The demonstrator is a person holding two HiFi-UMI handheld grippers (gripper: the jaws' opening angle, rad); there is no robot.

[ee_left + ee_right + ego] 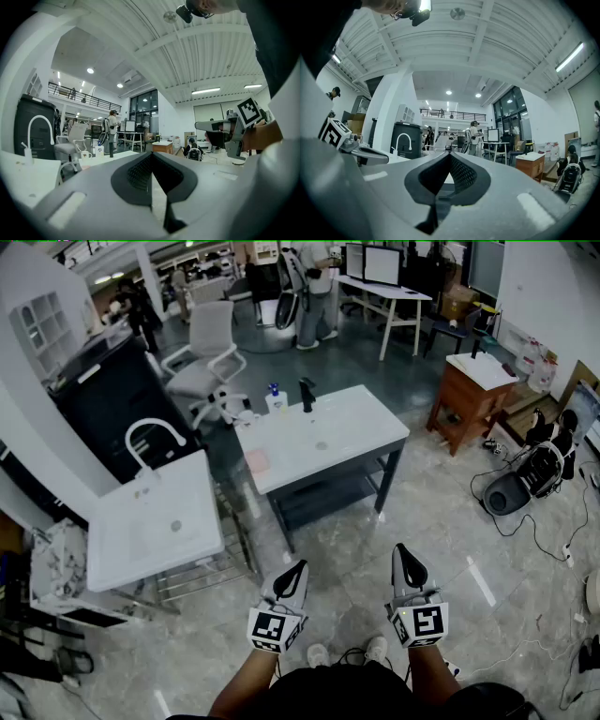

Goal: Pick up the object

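Far ahead on the tabletop (pixel 361 432) stands a dark upright object (pixel 307 396), well apart from the left gripper (pixel 296 570) and right gripper (pixel 404 555), whose fingers are pressed together, empty.

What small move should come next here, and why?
Probably step toward the white table: both the left gripper and the right gripper hang shut and empty over the floor, well short of it.
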